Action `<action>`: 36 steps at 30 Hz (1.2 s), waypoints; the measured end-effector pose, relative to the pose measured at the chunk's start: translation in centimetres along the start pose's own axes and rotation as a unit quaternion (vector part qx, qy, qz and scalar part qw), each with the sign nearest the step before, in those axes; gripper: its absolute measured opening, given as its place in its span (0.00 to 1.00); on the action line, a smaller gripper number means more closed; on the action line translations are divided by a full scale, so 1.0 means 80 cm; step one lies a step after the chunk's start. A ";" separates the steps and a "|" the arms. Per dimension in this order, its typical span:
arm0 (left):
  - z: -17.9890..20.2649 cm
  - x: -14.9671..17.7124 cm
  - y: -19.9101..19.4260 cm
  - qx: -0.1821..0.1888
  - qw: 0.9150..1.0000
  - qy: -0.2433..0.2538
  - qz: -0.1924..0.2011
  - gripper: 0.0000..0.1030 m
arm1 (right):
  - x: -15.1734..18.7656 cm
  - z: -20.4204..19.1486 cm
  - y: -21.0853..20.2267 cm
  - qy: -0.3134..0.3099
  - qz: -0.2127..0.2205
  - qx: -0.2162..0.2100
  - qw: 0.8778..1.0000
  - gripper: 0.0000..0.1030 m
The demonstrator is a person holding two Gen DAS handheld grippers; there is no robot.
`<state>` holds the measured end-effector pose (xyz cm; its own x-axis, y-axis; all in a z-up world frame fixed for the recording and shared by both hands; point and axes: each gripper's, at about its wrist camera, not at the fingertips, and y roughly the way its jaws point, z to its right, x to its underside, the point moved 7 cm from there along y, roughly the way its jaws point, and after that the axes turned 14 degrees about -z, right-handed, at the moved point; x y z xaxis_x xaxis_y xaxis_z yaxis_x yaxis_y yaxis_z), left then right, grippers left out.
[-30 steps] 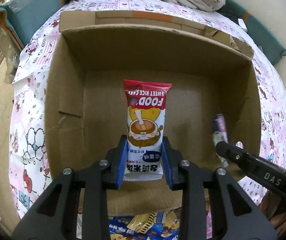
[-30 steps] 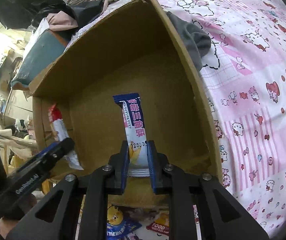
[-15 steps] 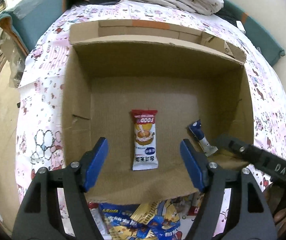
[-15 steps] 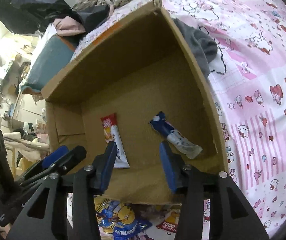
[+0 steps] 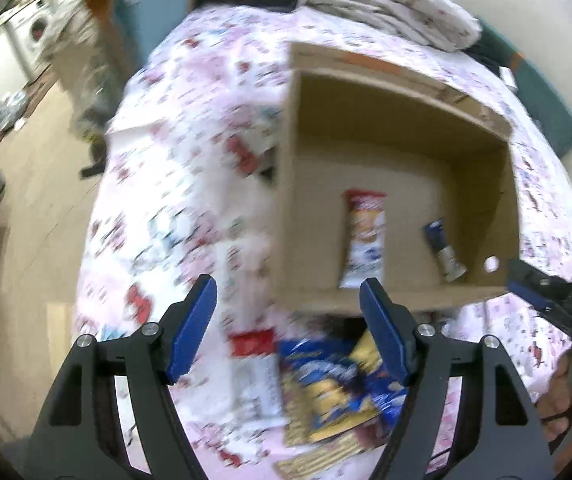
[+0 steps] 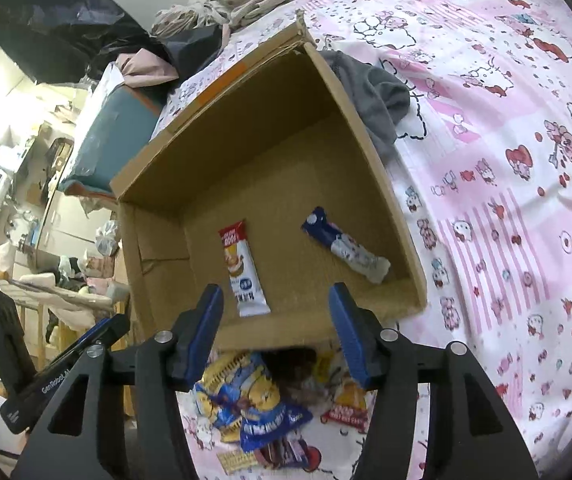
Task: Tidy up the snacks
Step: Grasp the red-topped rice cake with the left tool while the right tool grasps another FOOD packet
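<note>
Reaching for the next snack is the step I am judging to be in hand, since two packets are lying flat on the floor of the cardboard box: the red and white rice cake packet near the middle and the blue and white bar nearer the right wall, apart from each other. I am keeping the left gripper spread wide and empty, and the right gripper is opening with nothing between its jaws. The loose snack pile is sitting on the pink bedsheet just outside the box's near wall. I am planning to single out one packet at the pile's edge, coming down steeply and closing across its narrow width so neighbours are not dragged along.
</note>
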<state>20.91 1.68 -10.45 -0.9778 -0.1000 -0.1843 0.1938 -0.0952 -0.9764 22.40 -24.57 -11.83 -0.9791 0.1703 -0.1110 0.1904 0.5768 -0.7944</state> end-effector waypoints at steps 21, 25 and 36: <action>-0.050 0.090 0.119 -0.001 0.989 -0.049 -0.143 0.49 | 0.081 0.073 0.064 0.075 -0.109 0.096 0.986 0.56; -0.043 0.092 0.132 0.000 0.987 -0.037 -0.154 0.49 | 0.077 0.069 0.092 0.051 -0.129 0.140 0.980 0.56; -0.035 0.091 0.143 -0.045 0.987 -0.015 -0.157 0.24 | 0.074 0.075 0.111 -0.005 -0.138 0.245 0.960 0.31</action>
<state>15.78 2.63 -23.27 -0.9854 -0.1096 0.1300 -0.1265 -0.0378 -0.9912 17.89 -23.25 -23.17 -0.9885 0.0556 0.1404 -0.1306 0.1528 -0.9796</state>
